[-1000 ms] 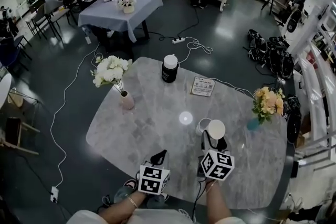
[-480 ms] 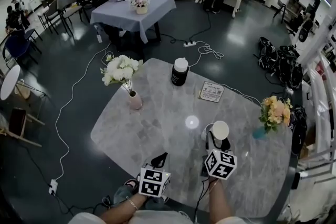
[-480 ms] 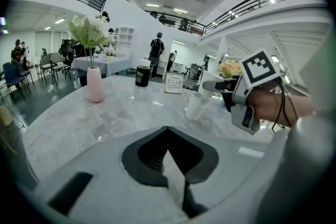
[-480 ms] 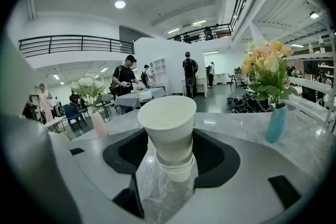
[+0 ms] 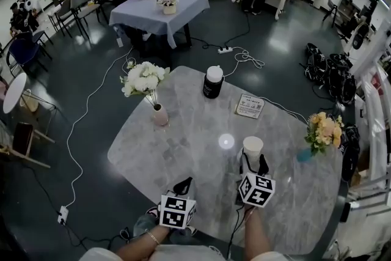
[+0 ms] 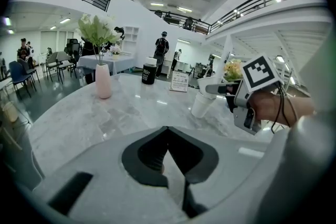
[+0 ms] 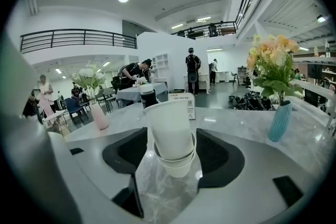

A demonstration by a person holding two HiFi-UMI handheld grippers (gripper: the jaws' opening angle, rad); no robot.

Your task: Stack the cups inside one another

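A stack of white paper cups (image 5: 252, 146) stands on the marble table (image 5: 183, 137), right of its middle. In the right gripper view the upper cup (image 7: 169, 126) sits partway inside the lower cups (image 7: 176, 163), leaning a little. My right gripper (image 5: 253, 162) is shut on the stack, with a jaw on each side. The left gripper view shows the stack (image 6: 203, 104) tilted, with one right fingertip (image 6: 220, 88) against the upper cup. My left gripper (image 5: 184, 182) hangs near the table's front edge, left of the stack, its jaws shut on nothing (image 6: 168, 131).
A pink vase (image 5: 160, 114) with white flowers stands at the table's left. A black canister with a white lid (image 5: 212, 81) and a card (image 5: 250, 106) are at the far side. A teal vase (image 5: 303, 154) with orange flowers stands right of the cups. People and another table (image 5: 156, 6) are beyond.
One second ago the held cup was beside a second cup lying on the table. Now the cups form one stack between the right jaws. The left gripper has hardly moved.
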